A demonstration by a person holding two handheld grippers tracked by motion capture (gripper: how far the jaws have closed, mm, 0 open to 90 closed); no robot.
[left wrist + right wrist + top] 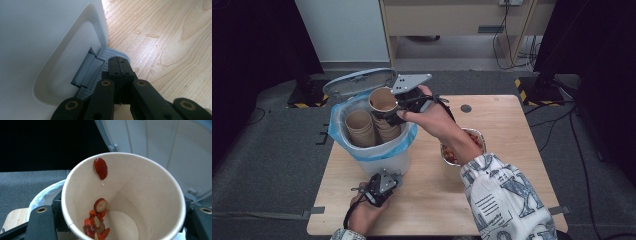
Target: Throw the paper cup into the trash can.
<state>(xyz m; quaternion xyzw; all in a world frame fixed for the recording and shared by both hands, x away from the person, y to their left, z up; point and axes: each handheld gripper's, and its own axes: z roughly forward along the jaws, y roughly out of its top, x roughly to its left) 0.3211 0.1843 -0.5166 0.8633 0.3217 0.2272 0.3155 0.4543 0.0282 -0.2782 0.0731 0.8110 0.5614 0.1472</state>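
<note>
- Over the open pedal bin [377, 155] at the table's left, the right gripper [398, 111] holds a brown paper cup [383, 100], its jaws closed on the cup's sides just above the stacks already inside.
- In the right gripper view the paper cup [140, 195] sits between the two black jaws, mouth toward the camera; red fruit slices [96, 222] cling near its bottom and one more piece [100, 168] sticks high on the inner wall with a drop below it.
- Two stacks of used cups [360, 128] stand in the bin, inside its blue liner bag [337, 131]; the grey lid [359, 81] is raised behind them.
- Down at the bin's foot, the left gripper [381, 186] has its jaws fully closed, empty, the tips resting on the grey pedal [110, 53] against the white wall [45, 37].
- A foil bowl of red food [451, 154] sits on the wooden table [502, 125] just right of the bin, partly under the right forearm.
- Water drops [138, 32] dot the wood near the pedal.
</note>
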